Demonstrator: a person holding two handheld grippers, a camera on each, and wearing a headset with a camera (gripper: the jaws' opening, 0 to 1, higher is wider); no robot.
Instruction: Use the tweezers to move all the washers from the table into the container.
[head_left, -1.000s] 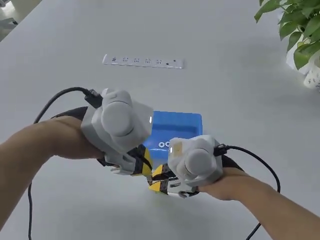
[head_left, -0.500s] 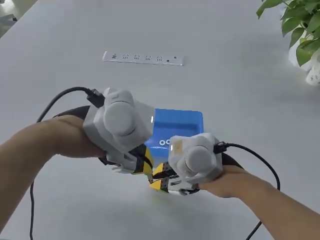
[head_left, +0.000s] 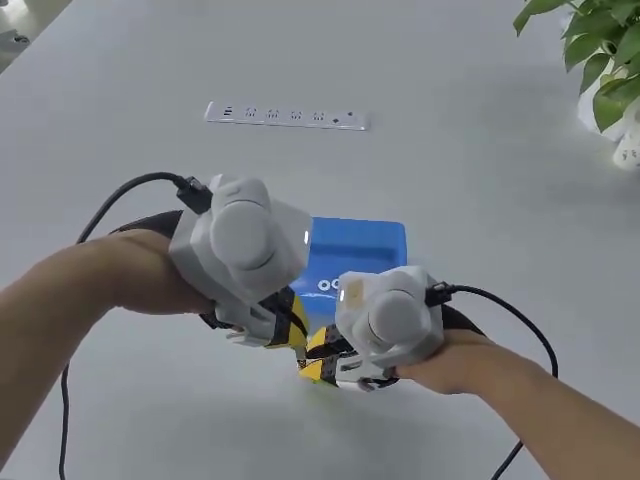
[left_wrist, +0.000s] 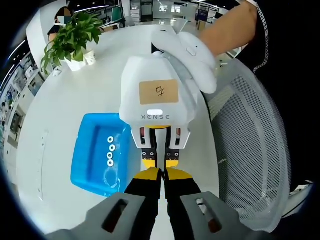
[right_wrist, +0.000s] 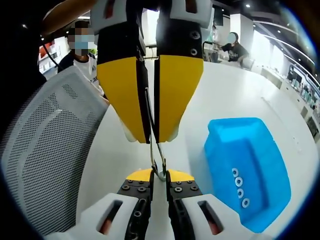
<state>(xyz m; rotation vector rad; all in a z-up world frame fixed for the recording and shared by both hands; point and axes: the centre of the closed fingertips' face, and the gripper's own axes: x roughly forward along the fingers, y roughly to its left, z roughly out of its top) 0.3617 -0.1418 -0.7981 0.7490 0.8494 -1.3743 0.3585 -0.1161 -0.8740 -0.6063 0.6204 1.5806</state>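
blue container (head_left: 372, 236) ahead, power strip (head_left: 287, 118) beyond

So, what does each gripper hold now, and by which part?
Both hold the tweezers. The left gripper clamps one end between its shut jaws, and the right gripper pinches the other end. Which end is the pointed one cannot be told.

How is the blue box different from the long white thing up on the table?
The container is blue and deep, an open tub; the power strip is white, flat and thin. The container holds four washers; the power strip has a row of sockets. Both lie on the table.
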